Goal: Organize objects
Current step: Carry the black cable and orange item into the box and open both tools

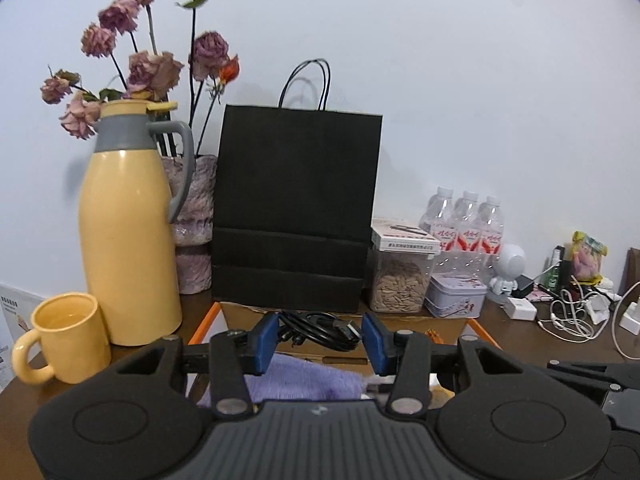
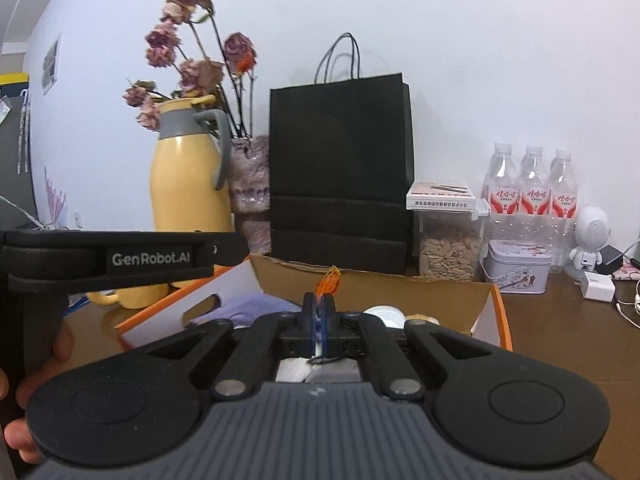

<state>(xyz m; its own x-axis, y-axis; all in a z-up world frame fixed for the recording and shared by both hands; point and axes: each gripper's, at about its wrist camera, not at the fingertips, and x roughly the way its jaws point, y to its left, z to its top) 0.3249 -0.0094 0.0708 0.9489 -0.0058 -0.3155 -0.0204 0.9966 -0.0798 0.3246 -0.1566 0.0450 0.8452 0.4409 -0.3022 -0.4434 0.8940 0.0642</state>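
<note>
Between my left gripper [image 1: 319,338], jaws part-spread, a coiled black cable [image 1: 316,330] lies crosswise, apparently pinched above the open cardboard box [image 2: 372,280]. My right gripper [image 2: 319,312] has jaws pressed together on something orange I cannot identify. "GenRobot.AI" marks the left tool; farther back, red bottle labels [image 2: 532,200] stay unreadable.

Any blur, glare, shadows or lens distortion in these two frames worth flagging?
Left wrist view: sharp, dark fisheye corners, glare streak on the yellow thermos, soft shadow of the black bag handles on the wall. Right wrist view: sharp too, wall edge bowed at left, shadow beside the bag.
</note>
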